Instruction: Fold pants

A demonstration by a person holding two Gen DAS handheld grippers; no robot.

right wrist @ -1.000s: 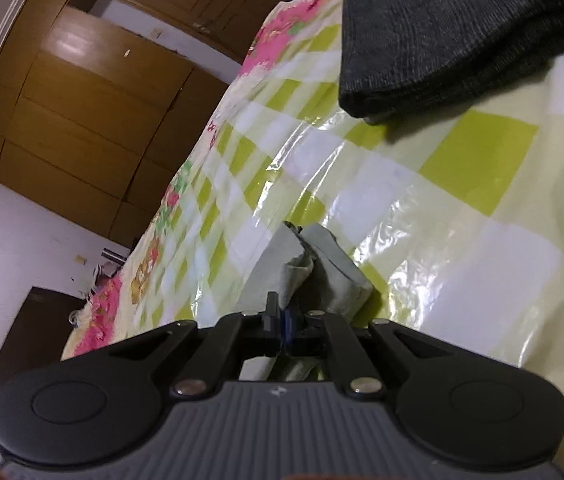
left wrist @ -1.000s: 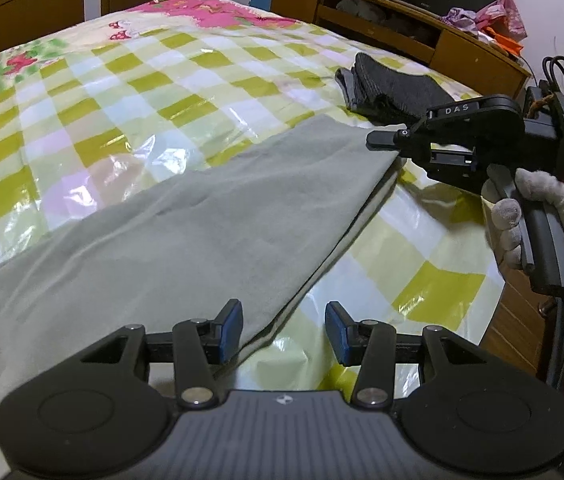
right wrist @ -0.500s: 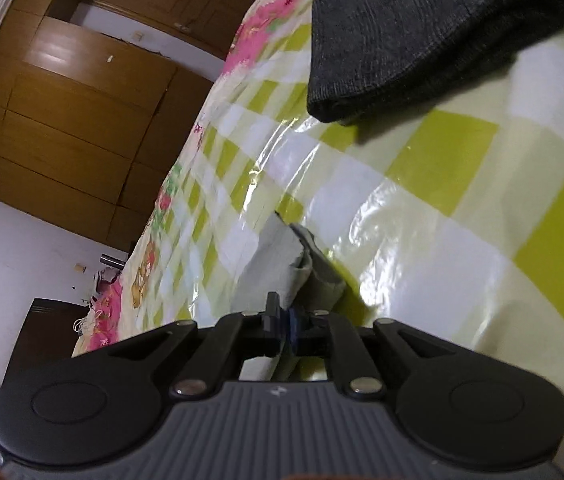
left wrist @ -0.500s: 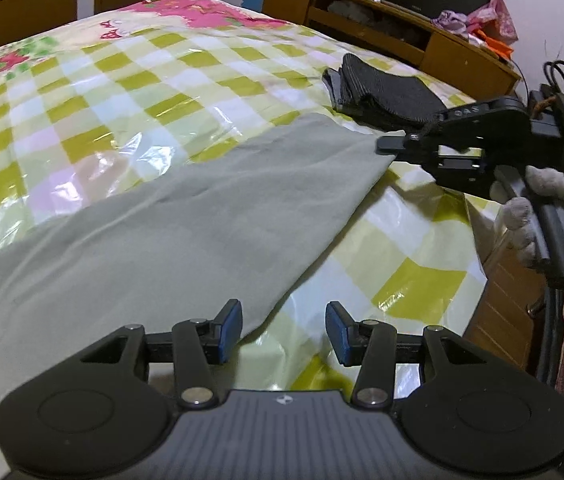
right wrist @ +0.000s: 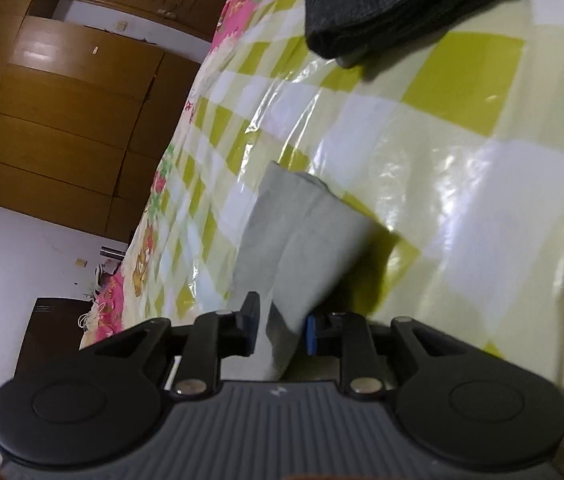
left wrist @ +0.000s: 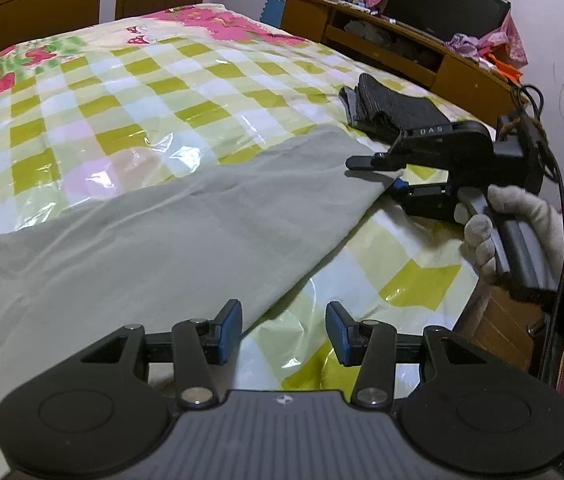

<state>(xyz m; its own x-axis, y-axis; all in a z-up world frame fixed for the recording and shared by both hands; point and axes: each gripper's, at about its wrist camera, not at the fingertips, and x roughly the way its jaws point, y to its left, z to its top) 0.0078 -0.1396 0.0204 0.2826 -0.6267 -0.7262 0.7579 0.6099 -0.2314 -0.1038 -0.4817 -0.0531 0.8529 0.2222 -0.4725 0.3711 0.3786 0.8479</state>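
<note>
Grey-green pants (left wrist: 153, 240) lie spread flat on the checked plastic bed cover (left wrist: 121, 92). My left gripper (left wrist: 282, 332) is open and empty, just above the pants' near edge. My right gripper (left wrist: 386, 174) sits at the far leg end of the pants, on the right of the left wrist view. In the right wrist view my right gripper (right wrist: 279, 324) is open, and the pants' end (right wrist: 302, 236) lies loose between its fingers, which stand apart.
A folded dark grey garment (left wrist: 394, 104) lies on the bed beyond the right gripper; it also shows in the right wrist view (right wrist: 394, 4). A wooden cabinet (left wrist: 402, 52) with clutter stands behind. The bed edge (left wrist: 454, 320) drops off at right. Wooden wardrobes (right wrist: 61, 112) line the far wall.
My right gripper was shut on the pants' leg end and has now opened, letting the cloth go. The leg end has come down onto the bed. The left gripper stayed open.
</note>
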